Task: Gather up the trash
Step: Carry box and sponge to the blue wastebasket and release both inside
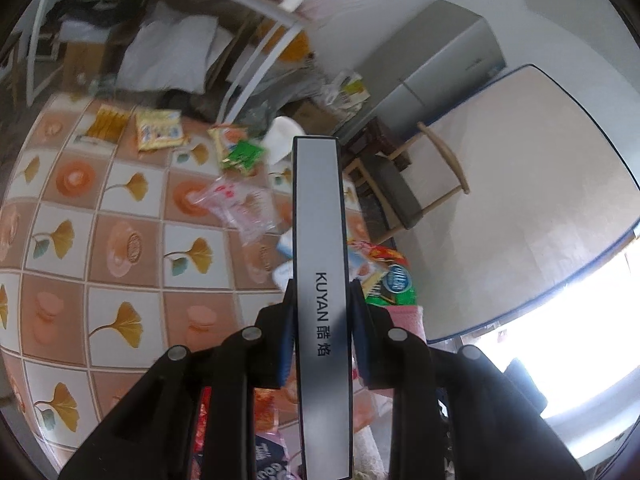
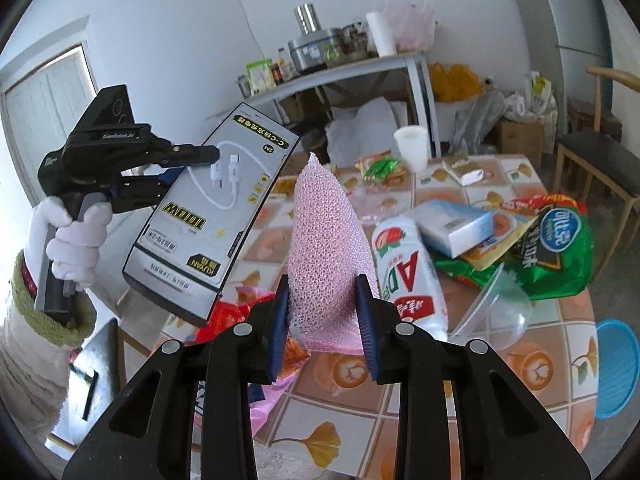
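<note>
Two grippers, both loaded, both raised above the tiled surface (image 2: 420, 416). Left gripper (image 1: 322, 322): jaws clamped on the grey cable box (image 1: 320, 280), seen edge-on in the left wrist view, label "KUYAN" along its spine. Same left gripper (image 2: 192, 168) visible at 9 o'clock in the right wrist view, gloved hand (image 2: 76, 236) on its handle, cable box (image 2: 212, 216) tilted with its printed face toward the camera. Right gripper (image 2: 324, 320): jaws clamped on the pink mesh sponge (image 2: 328, 240), upright, tip at 12 o'clock. Remaining trash on the surface at 2 to 3 o'clock: white bottle (image 2: 408, 280), blue-white carton (image 2: 456, 224), green snack bag (image 2: 548, 252), clear plastic cup (image 2: 496, 312). White cup (image 2: 412, 146) farther back, near 1 o'clock.
</note>
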Action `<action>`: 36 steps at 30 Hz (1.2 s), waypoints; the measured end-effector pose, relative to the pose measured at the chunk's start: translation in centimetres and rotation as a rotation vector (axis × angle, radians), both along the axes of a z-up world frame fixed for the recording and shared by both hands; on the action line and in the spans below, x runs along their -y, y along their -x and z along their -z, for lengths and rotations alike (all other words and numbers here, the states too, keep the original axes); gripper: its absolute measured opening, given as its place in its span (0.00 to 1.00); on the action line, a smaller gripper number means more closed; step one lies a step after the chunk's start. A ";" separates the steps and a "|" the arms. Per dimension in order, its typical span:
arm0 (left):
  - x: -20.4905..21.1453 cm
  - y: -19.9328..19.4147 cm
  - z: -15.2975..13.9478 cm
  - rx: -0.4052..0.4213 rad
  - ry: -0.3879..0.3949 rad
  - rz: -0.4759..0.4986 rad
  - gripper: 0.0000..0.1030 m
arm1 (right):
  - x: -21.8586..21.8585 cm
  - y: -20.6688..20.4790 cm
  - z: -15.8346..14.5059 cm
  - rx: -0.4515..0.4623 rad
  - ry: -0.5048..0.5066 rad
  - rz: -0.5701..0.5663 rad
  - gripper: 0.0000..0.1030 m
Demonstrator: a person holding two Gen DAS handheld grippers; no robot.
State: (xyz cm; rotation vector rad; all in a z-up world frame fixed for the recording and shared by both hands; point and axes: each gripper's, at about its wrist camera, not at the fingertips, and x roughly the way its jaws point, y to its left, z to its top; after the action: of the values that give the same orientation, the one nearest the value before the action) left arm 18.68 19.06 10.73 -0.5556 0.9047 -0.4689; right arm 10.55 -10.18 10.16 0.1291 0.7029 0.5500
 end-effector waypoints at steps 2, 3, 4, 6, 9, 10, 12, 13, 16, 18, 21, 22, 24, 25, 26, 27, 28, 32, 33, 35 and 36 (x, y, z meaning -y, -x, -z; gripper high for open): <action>1.5 0.5 -1.0 0.023 -0.005 0.029 0.23 | 0.8 0.3 -0.5 0.016 -0.012 0.017 0.28; 2.0 0.6 -1.3 0.028 -0.005 0.041 0.23 | 1.4 0.5 -0.7 0.026 -0.019 0.029 0.28; 2.9 0.7 -1.8 0.036 -0.005 0.060 0.23 | 1.9 0.6 -0.9 0.033 -0.025 0.039 0.28; 5.1 0.8 -2.6 0.053 -0.006 0.102 0.23 | 3.6 1.0 -1.3 0.052 -0.042 0.077 0.28; 8.9 0.5 -3.6 0.072 -0.008 0.174 0.23 | 6.6 1.8 -1.8 0.071 -0.069 0.149 0.28; 10.7 0.2 -3.8 0.077 -0.011 0.207 0.23 | 7.7 2.1 -2.0 0.076 -0.078 0.172 0.28; 13.7 -0.1 -3.9 0.077 -0.015 0.260 0.23 | 10.0 2.6 -2.2 0.082 -0.098 0.227 0.28; 15.6 -0.3 -3.8 0.075 -0.017 0.294 0.23 | 11.6 3.0 -2.2 0.086 -0.107 0.268 0.28; 21.3 -1.0 -3.3 0.067 -0.029 0.388 0.23 | 16.1 4.0 -1.9 0.080 -0.132 0.375 0.28; 25.0 -1.4 -2.6 0.053 -0.032 0.448 0.23 | 19.5 4.5 -1.3 0.057 -0.150 0.449 0.28; 31.2 -2.2 -0.9 0.017 -0.036 0.544 0.23 | 23.8 5.2 -0.3 0.014 -0.177 0.544 0.28; 33.3 -2.4 -0.3 0.002 -0.039 0.575 0.23 | 25.6 5.4 0.2 -0.002 -0.187 0.588 0.28; 37.2 -2.8 1.1 -0.028 -0.053 0.630 0.23 | 28.8 5.8 1.3 -0.030 -0.213 0.661 0.28; 39.4 -3.1 2.0 -0.049 -0.063 0.658 0.23 | 29.9 5.9 1.8 -0.044 -0.228 0.688 0.28; 41.0 -3.1 2.6 -0.065 -0.072 0.676 0.23 | 31.1 6.2 2.4 -0.059 -0.247 0.713 0.28; 43.2 -3.4 3.6 -0.089 -0.085 0.699 0.23 | 32.3 6.2 3.0 -0.073 -0.267 0.735 0.28; 45.4 -3.6 4.7 -0.108 -0.103 0.721 0.23 | 33.8 6.2 4.1 -0.095 -0.293 0.763 0.28; 51.6 -4.3 9.0 -0.180 -0.167 0.767 0.23 | 37.9 5.6 8.1 -0.185 -0.385 0.829 0.28; 53.5 -4.8 10.6 -0.208 -0.189 0.776 0.23 | 38.7 5.2 9.1 -0.208 -0.402 0.840 0.28; 56.0 -5.3 13.0 -0.248 -0.222 0.787 0.23 | 40.7 5.1 11.4 -0.256 -0.446 0.859 0.28; 57.3 -5.8 14.4 -0.273 -0.240 0.789 0.23 | 41.6 4.5 12.8 -0.286 -0.473 0.869 0.28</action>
State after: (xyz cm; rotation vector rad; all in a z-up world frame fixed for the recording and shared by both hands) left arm 24.46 -38.28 -3.71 -0.0151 1.4197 -0.9915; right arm 6.09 -51.81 -2.67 0.9224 0.7050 -0.1576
